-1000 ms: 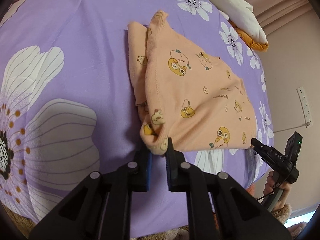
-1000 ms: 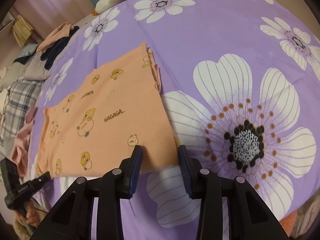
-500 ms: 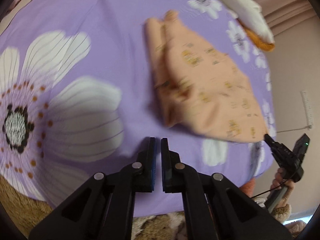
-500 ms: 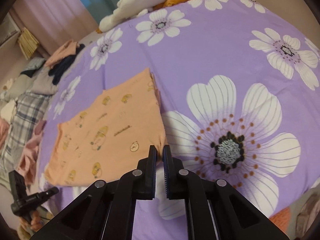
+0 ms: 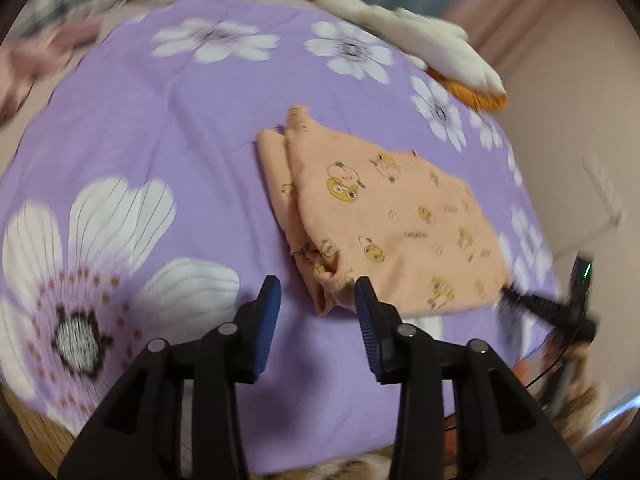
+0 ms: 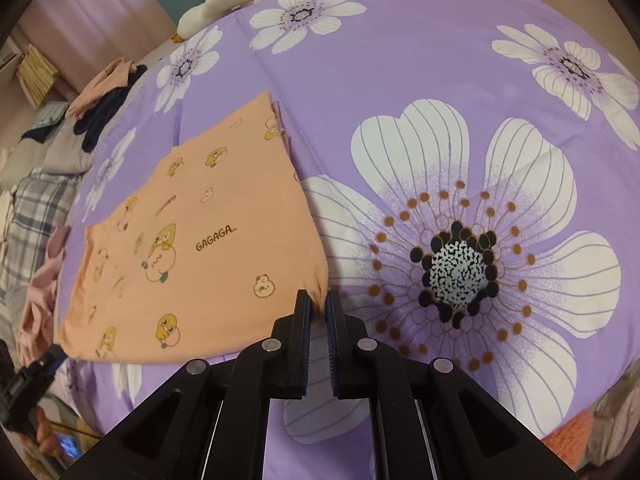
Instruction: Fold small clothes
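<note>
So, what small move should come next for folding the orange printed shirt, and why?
Probably close the left hand-held gripper on the near corner of the orange printed cotton shirt: its jaws, just opened, flank that corner without pressing, while the right hand-held gripper already pinches the other corner.

Home bedroom, purple flowered bedspread [image 6: 400, 60] across a bed, heaped clothes [image 6: 100, 96] far left, white plush toy [image 5: 420, 40] at the far edge, pink curtains [image 6: 92, 12]
</note>
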